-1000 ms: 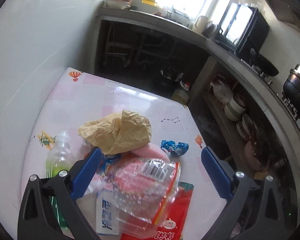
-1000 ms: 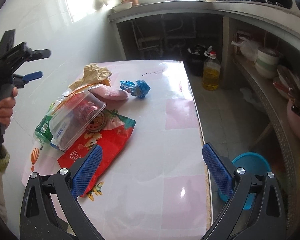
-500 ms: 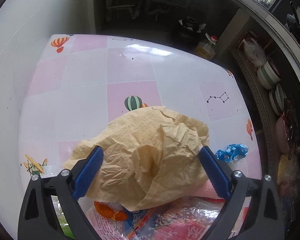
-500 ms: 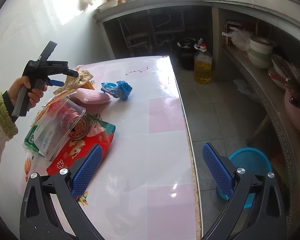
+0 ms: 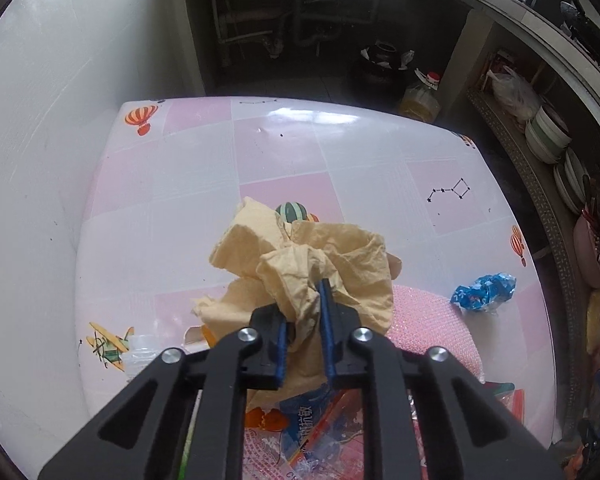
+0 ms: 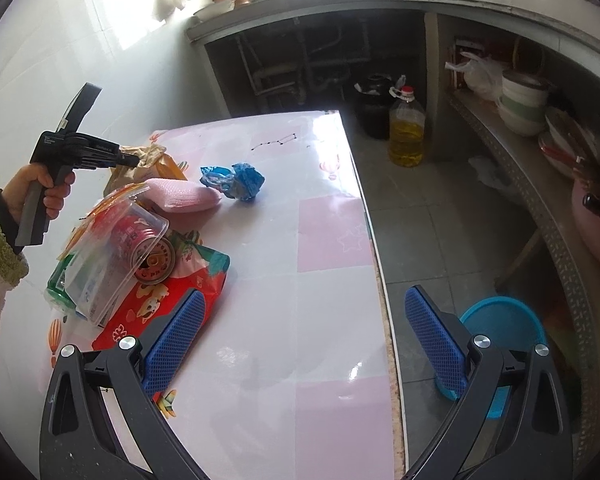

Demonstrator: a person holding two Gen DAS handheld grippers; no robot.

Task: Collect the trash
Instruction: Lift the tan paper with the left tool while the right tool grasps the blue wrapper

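Though the red packet (image 6: 156, 304) and can (image 6: 156, 258) carry print, none reads clearly; the left gripper (image 5: 303, 312) is closing, its jaws pinching the crumpled yellow paper (image 5: 312, 264) on the table (image 5: 180, 184). The right gripper (image 6: 304, 344) hovers with jaws wide apart, holding nothing.

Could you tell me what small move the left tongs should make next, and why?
Probably lift straight up. The left tongs are closing with the crumpled yellow paper pinched between them, and it rests against the pink sponge and other rubbish, so rising first should free it cleanly.
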